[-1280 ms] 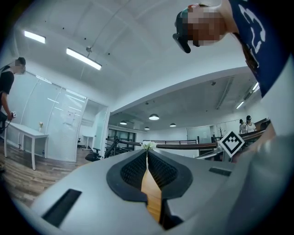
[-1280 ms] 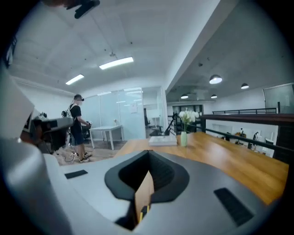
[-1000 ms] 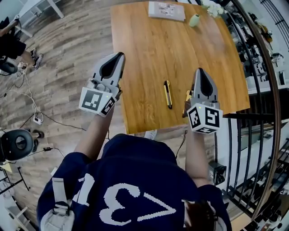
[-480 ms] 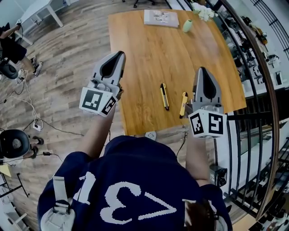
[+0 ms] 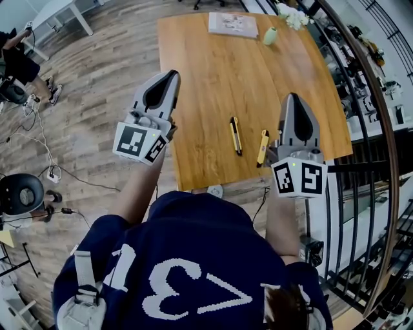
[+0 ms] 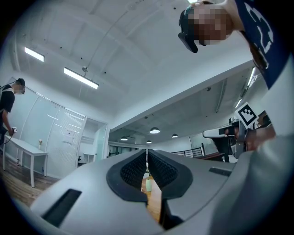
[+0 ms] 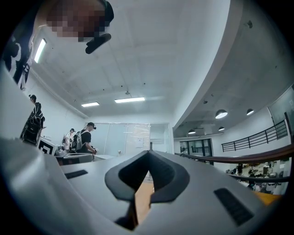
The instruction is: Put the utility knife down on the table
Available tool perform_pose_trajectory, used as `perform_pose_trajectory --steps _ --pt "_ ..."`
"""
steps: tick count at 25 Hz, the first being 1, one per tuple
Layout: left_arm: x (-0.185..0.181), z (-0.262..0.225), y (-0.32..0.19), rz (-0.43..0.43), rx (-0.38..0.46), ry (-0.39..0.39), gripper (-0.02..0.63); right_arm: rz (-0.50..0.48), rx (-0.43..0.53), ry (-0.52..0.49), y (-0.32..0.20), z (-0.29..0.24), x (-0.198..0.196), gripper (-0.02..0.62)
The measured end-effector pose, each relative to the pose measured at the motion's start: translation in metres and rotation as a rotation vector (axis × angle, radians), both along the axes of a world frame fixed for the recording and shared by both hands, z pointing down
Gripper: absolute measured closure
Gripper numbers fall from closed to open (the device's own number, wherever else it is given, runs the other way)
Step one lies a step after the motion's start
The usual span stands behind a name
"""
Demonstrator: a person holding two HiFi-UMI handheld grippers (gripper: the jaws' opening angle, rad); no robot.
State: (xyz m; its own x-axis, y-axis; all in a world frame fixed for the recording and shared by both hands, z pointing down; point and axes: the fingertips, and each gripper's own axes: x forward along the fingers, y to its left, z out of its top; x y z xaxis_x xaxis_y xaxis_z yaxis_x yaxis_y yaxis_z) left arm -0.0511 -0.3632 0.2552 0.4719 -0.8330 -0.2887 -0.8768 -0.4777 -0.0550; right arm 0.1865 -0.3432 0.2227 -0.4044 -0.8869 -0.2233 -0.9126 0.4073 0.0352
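Note:
Two utility knives lie side by side near the front edge of the wooden table (image 5: 213, 77): a black and yellow one (image 5: 236, 135) and, right of it, an all-yellow one (image 5: 262, 147). My right gripper (image 5: 292, 97) hovers above the table's front right part, just right of the yellow knife, shut and empty. My left gripper (image 5: 169, 76) hangs over the table's left edge, also shut with nothing in it. Both gripper views point up at the ceiling; the left gripper (image 6: 147, 151) and the right gripper (image 7: 149, 152) show their pads together, with only a sliver of table below.
A flat printed pack (image 5: 233, 24), a small green vase (image 5: 270, 36) and white flowers (image 5: 292, 14) stand at the table's far end. A curved black railing (image 5: 361, 129) runs close along the right side. Cables and a black wheeled base (image 5: 22, 200) lie on the floor at left.
My right gripper has lifted and drawn back from the yellow knife, which now lies fully in view on the table. The left gripper has risen slightly.

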Motion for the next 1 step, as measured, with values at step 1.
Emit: perform_pose_trajectory --steps 1 --pt "0.0004 -0.0004 -0.0003 0.001 0.001 0.0 0.583 0.002 0.003 -0.002 -0.0003 -0.0013 0.0005 0.572"
